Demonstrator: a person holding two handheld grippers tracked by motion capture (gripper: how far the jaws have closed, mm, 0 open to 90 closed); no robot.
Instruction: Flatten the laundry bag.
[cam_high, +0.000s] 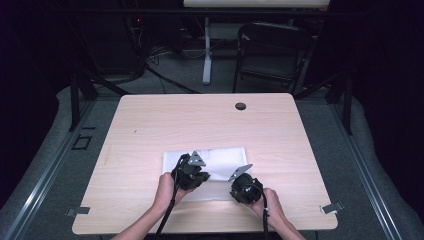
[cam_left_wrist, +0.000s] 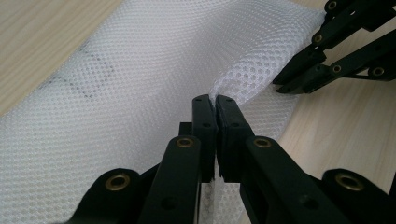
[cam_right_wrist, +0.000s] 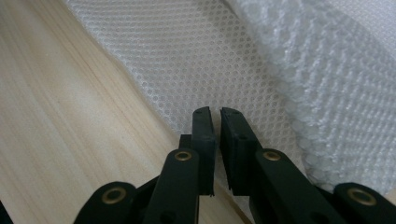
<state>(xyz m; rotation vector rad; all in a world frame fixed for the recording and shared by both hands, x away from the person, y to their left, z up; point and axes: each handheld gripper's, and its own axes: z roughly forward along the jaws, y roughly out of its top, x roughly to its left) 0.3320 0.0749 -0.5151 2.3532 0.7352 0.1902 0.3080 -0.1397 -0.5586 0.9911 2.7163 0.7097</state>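
Mesh (cam_high: 220, 160) on table (cam_high: 150, 125): light, limp, likely bunches. Left gripper (cam_left_wrist: 215, 100) pinched tight on raised fold. Right gripper (cam_right_wrist: 215, 112) over near edge, narrow gap, holding nothing. Best grip: edges.

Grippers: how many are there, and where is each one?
2. The left gripper pinches a fold of the white mesh cloth near its front middle; the right gripper sits at the cloth's front right edge.

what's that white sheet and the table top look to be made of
White sheet: a soft synthetic mesh fabric by the look, matte; a regular grid of tiny holes covers it, and it puckers where the left gripper pinches it. Table top: pale wood-grain surface, smooth and low-sheen; laminate or real wood, can't tell.
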